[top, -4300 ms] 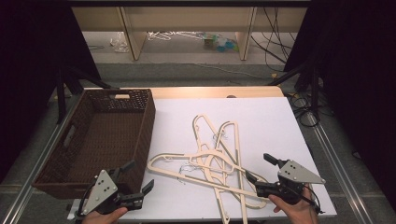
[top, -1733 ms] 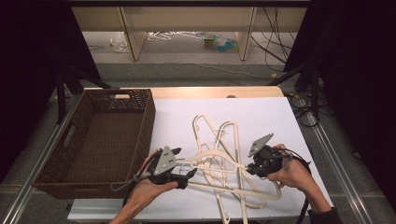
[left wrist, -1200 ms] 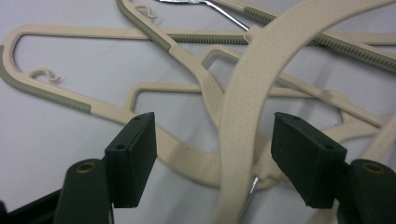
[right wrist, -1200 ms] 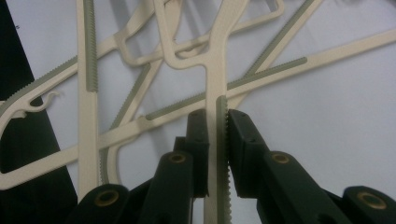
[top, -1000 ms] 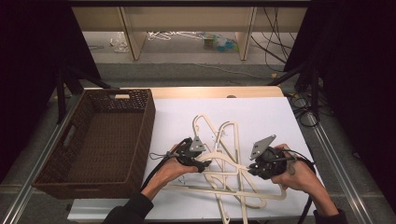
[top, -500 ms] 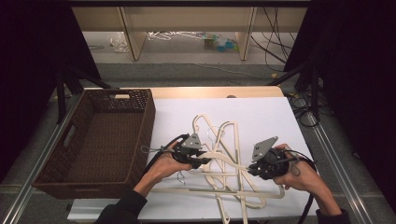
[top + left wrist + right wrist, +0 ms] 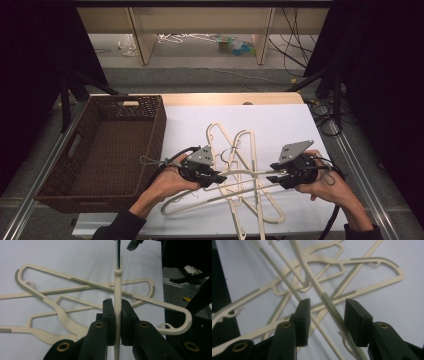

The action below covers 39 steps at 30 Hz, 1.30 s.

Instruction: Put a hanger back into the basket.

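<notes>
Near the table's (image 7: 310,125) front edge, the left gripper (image 7: 212,177) pinches one hanger (image 7: 117,290) from the tangled pile (image 7: 240,170) while the right gripper's (image 7: 272,178) jaws are spread around its ribbed bar: light, stiff, smooth plastic, probably snag-prone.

White table (image 7: 285,120) bears cream hangers (image 7: 245,145) and wicker basket (image 7: 100,150).
</notes>
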Each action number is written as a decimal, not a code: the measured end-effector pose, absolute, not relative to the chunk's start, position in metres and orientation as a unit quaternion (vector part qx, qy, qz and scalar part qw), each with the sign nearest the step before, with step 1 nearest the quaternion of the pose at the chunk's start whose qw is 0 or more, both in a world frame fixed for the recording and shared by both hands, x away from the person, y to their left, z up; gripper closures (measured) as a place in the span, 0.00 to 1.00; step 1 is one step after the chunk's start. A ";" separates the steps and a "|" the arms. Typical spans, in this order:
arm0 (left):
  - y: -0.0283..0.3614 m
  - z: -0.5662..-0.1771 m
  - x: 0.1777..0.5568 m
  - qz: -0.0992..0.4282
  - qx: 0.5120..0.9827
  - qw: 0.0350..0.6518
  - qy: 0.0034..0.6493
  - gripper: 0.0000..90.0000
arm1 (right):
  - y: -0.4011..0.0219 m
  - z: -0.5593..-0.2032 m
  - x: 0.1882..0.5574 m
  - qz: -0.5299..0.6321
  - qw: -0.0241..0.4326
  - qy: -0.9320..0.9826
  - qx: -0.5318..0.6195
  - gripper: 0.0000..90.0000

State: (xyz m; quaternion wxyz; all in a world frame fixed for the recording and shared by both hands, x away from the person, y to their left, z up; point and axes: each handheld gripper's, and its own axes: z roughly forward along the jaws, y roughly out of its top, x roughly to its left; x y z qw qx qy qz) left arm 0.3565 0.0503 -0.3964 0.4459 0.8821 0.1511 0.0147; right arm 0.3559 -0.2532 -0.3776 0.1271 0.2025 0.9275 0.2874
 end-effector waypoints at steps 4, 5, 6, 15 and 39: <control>0.049 -0.389 0.354 0.027 0.881 0.445 0.161 0.95 | -0.261 -0.368 0.357 0.329 0.153 0.902 0.234 0.49; 0.050 -0.388 0.354 0.023 0.877 0.449 0.168 0.95 | -0.262 -0.366 0.357 0.337 0.156 0.898 0.238 0.47; 0.050 -0.387 0.353 0.025 0.878 0.447 0.170 0.95 | -0.264 -0.362 0.356 0.344 0.157 0.890 0.253 0.45; 0.074 -0.347 0.355 0.056 0.868 0.448 0.207 0.95 | -0.284 -0.347 0.346 0.406 0.179 0.850 0.285 0.39; 0.244 -0.252 0.394 0.231 0.765 0.502 0.331 0.95 | -0.278 -0.372 0.348 0.415 0.144 0.851 0.287 0.35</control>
